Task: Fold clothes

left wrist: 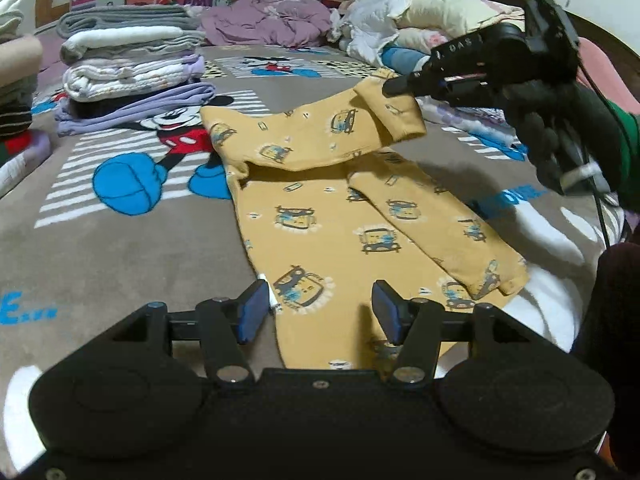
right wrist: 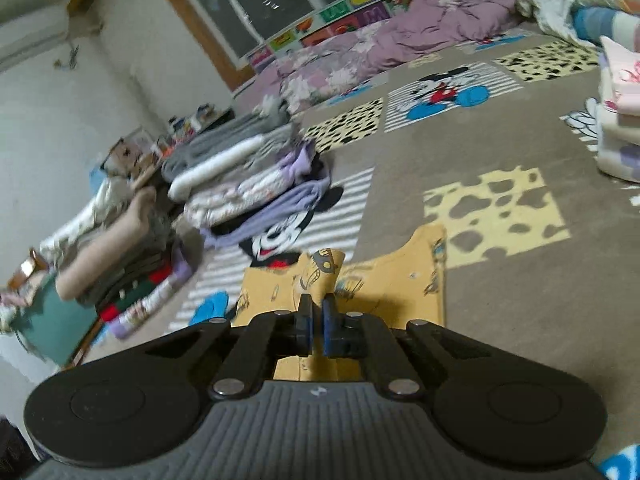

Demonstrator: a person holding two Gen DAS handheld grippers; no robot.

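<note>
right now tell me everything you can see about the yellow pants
The yellow pants look like soft knit children's pyjama bottoms, mustard with a repeating print of small blue and grey cars. They lie mostly flat on the cartoon-print blanket, the two legs running side by side. One end is lifted off the blanket and folding back over the rest, pinched in the shut right gripper. The left gripper is open over the near end, one pad on either side of the cloth, not pressing it.

Garment on blanket, folded stack behind-left
</note>
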